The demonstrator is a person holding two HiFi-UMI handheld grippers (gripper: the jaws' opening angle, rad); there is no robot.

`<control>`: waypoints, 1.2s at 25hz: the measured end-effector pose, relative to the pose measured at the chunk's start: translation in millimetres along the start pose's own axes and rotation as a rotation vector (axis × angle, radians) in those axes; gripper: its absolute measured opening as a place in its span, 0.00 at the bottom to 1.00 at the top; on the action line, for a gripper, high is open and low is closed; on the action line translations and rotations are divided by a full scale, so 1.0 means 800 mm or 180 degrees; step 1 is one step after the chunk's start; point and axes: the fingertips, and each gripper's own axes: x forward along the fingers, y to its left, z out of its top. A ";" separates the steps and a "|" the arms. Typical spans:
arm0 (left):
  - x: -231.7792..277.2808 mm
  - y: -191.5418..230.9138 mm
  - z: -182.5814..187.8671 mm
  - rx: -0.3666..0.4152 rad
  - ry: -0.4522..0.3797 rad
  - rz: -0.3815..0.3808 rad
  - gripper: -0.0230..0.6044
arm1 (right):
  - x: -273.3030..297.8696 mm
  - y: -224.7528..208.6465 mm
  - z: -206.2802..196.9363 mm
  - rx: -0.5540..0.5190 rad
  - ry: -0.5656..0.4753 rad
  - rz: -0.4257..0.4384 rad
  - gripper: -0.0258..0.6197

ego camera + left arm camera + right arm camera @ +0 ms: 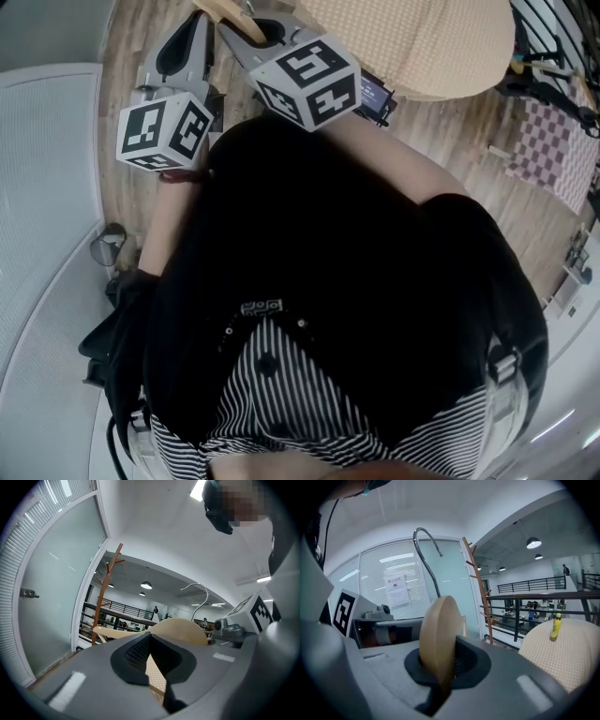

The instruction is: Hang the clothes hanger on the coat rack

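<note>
Hanger clamped in right gripper; left gripper closed, empty. Only gripper views show coat rack.

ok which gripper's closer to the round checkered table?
Right. The right gripper, clamping the hanger, sits next to the table edge; the left gripper is on its far side, farther off.

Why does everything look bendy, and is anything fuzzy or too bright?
Left gripper view: the wide lens bends the window frame and darkens the corners; the ceiling lamp glares white. Right gripper view: the close hanger looks a bit soft, the coat rack sharper. Head view: the black top shows hardly any detail.
</note>
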 end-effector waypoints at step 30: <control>-0.005 -0.020 -0.066 0.0252 -0.0007 0.0331 0.04 | -0.005 -0.014 -0.070 0.0033 -0.0095 0.0468 0.04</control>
